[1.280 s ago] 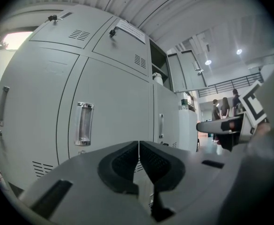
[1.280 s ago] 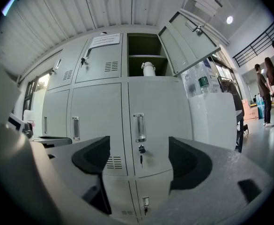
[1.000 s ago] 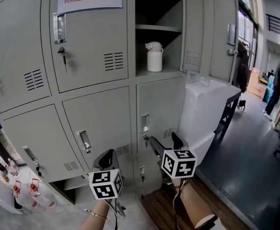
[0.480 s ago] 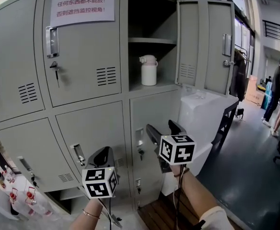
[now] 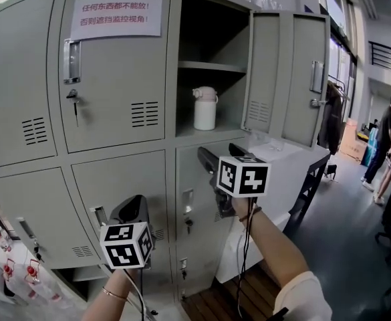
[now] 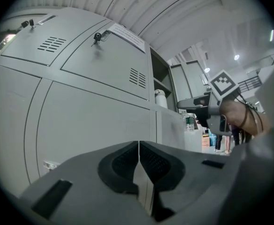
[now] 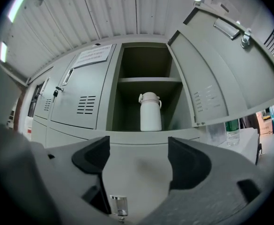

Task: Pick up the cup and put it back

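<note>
The cup, a white lidded flask (image 5: 205,109) with a handle on top, stands upright on the lower shelf of the open locker compartment (image 5: 215,130). My right gripper (image 5: 220,154) is raised just below and in front of that shelf, open, with nothing between its jaws. In the right gripper view the flask (image 7: 150,112) shows straight ahead above the right gripper (image 7: 137,156). My left gripper (image 5: 135,210) hangs lower at the left, before a closed locker door. In its own view the left gripper (image 6: 139,165) is shut and empty, with the flask (image 6: 160,99) far off.
The compartment's door (image 5: 289,79) stands swung out to the right. A paper notice (image 5: 117,11) is on the neighbouring closed door. A white box (image 5: 295,172) sits at the right, with a green-labelled bottle (image 7: 232,131) on it. People (image 5: 382,139) stand far right. Bottles (image 5: 5,273) are at the lower left.
The right gripper has risen toward the open compartment and now sits just under the shelf. The head view has tilted up. The left gripper stays low and shut.
</note>
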`<move>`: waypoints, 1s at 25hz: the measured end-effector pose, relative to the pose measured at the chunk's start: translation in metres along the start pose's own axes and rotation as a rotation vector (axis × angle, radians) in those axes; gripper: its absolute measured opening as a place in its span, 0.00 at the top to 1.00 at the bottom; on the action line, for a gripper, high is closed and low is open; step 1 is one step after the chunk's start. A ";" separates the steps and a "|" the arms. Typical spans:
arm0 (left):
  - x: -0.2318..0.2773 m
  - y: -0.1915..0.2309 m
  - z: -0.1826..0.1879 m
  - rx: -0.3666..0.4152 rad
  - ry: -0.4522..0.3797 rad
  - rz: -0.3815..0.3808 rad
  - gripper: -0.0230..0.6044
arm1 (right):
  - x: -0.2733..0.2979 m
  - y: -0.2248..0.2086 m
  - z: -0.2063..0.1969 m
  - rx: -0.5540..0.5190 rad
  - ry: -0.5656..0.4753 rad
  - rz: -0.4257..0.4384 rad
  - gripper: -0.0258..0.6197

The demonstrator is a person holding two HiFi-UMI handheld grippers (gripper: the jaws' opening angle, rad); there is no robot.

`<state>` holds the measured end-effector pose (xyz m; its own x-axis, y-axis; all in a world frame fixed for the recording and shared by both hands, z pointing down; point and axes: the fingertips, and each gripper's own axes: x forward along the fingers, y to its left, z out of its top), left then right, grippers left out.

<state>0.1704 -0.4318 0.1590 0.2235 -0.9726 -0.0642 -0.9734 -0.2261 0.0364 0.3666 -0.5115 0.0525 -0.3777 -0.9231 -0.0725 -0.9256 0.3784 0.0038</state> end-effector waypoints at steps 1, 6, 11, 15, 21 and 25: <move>0.002 0.001 0.003 0.000 -0.002 0.004 0.95 | 0.004 -0.002 0.004 -0.009 0.001 -0.002 0.38; 0.014 0.004 0.022 -0.017 -0.012 0.028 0.95 | 0.024 -0.014 0.018 -0.020 0.005 -0.004 0.38; 0.020 0.004 0.039 -0.040 -0.028 0.046 0.95 | 0.044 -0.021 0.036 -0.027 0.015 0.009 0.37; 0.023 0.002 0.046 -0.027 -0.030 0.055 0.95 | 0.061 -0.025 0.047 -0.048 0.031 0.017 0.36; 0.027 0.003 0.062 -0.004 -0.042 0.074 0.95 | 0.088 -0.024 0.056 -0.070 0.060 0.028 0.34; 0.028 0.001 0.076 0.017 -0.057 0.076 0.95 | 0.105 -0.027 0.061 -0.060 0.077 0.030 0.34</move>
<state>0.1721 -0.4548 0.0814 0.1462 -0.9821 -0.1184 -0.9883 -0.1503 0.0263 0.3534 -0.6146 -0.0162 -0.4041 -0.9147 0.0057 -0.9127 0.4036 0.0645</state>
